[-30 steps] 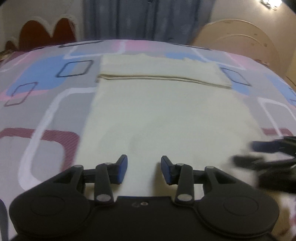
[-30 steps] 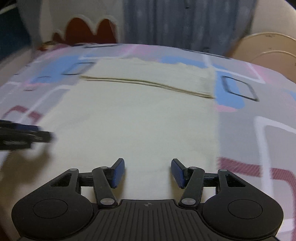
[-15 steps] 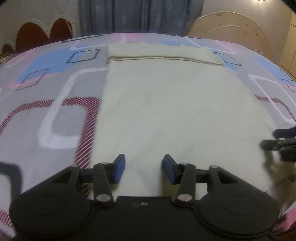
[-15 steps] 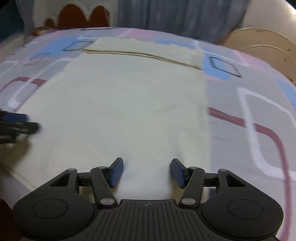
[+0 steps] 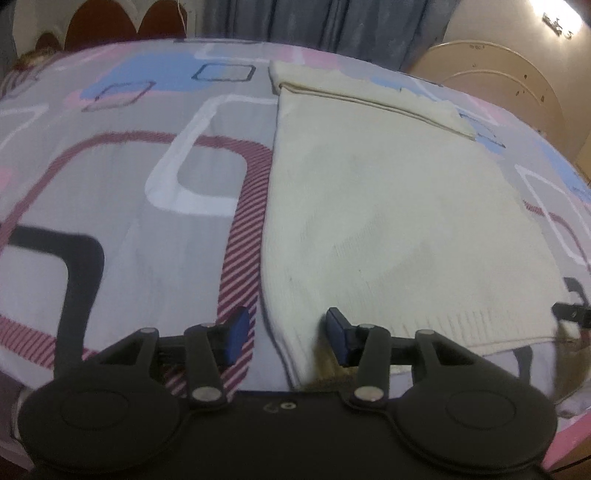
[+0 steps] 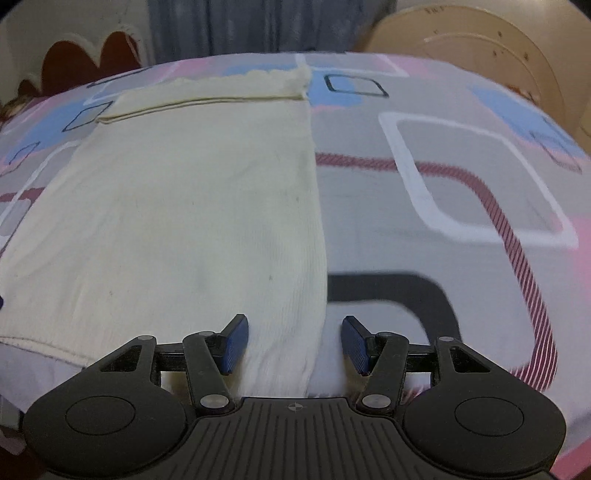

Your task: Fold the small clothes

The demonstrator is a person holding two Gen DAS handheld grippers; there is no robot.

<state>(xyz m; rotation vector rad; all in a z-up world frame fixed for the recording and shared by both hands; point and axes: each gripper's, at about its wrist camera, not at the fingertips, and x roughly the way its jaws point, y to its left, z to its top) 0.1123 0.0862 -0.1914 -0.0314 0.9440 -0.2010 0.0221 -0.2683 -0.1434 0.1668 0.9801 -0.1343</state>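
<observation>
A cream knitted garment [image 5: 388, 221] [image 6: 184, 221] lies flat on the patterned bedspread [image 5: 110, 192], its far end folded over into a band. My left gripper [image 5: 288, 338] hovers at the garment's near left corner. Its jaws are closing, with the cloth's left edge between them, and the pads do not press on it. My right gripper [image 6: 295, 343] stands open over the near right corner, the cloth's right edge running between its fingers. At the right rim of the left wrist view, a fingertip of the right gripper [image 5: 570, 314] shows at the hem.
The bedspread [image 6: 443, 221] stretches wide on both sides of the garment. Behind the bed stand a dark red scalloped headboard [image 5: 122, 22], blue curtains [image 5: 332, 22] and a round beige board [image 5: 498, 81]. The bed's near edge lies just below both grippers.
Both grippers have drawn back toward the near hem and apart: the left one to the garment's left edge, the right one to its right edge. The garment lies unchanged.
</observation>
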